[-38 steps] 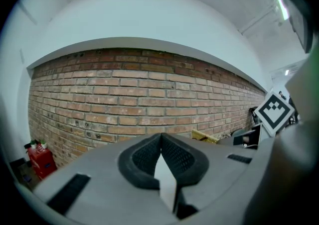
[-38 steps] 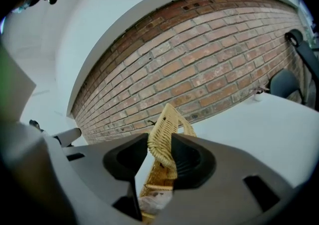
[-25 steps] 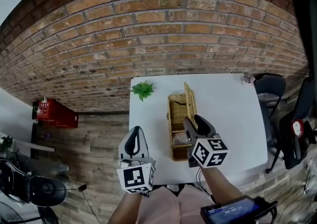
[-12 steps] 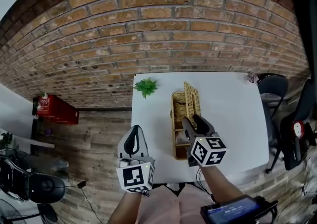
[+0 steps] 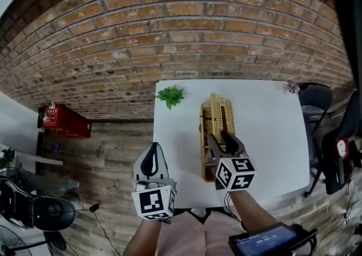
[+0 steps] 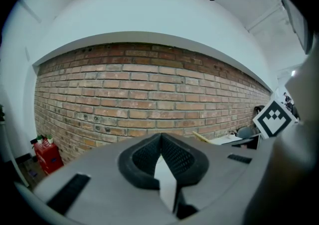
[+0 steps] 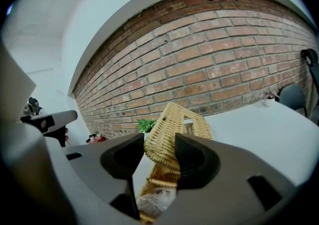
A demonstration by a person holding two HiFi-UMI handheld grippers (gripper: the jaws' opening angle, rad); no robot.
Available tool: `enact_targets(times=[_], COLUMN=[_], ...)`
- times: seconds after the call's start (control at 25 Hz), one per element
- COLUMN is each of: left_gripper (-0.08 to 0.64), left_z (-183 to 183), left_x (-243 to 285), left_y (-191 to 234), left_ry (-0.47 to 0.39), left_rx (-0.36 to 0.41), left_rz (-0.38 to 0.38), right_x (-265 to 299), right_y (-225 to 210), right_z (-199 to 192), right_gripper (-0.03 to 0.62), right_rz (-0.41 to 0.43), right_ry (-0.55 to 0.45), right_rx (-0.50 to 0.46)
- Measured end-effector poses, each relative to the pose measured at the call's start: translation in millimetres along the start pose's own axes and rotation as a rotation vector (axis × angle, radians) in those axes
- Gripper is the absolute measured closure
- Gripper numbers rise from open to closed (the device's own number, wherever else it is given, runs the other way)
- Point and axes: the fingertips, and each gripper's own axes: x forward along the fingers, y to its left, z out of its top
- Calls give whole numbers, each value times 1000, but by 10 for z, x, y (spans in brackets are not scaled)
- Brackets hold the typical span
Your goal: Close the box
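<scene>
Though the wicker lid (image 7: 174,119) hangs partly lowered, not shut, right gripper (image 5: 222,139) fingers have just been opening around it; left gripper (image 5: 151,157) fingers closed, empty.

The right gripper (image 7: 159,145) is straddling the near edge of a wicker lid (image 7: 177,119), its jaws having just been opening. The lid is leaning against the right jaw, with a gap showing at the left one. The wicker box (image 7: 158,181) is sitting below on a white table (image 7: 259,134), with a green plant (image 7: 146,125) and a brick wall (image 7: 209,64) standing beyond.
</scene>
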Motion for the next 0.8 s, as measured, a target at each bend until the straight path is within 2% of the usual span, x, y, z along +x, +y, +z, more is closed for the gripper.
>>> enact_targets(times=[0.12,0.44,0.8], left_gripper=[549,549,549], left_z=[-28,-105,-111], left_x=[11,42,96], left_y=[31,122,122], left_ry=[7,30,32], left_rx=[0,-6,-8], left_rz=[0,0,-11], right_x=[36,142,174], right_y=[32,79,136], right_z=[-46,-187,-171], right_gripper=[393,383,387], right_rz=[-1,17,27], right_ry=[12,49,45], right_rx=[-19,27,29])
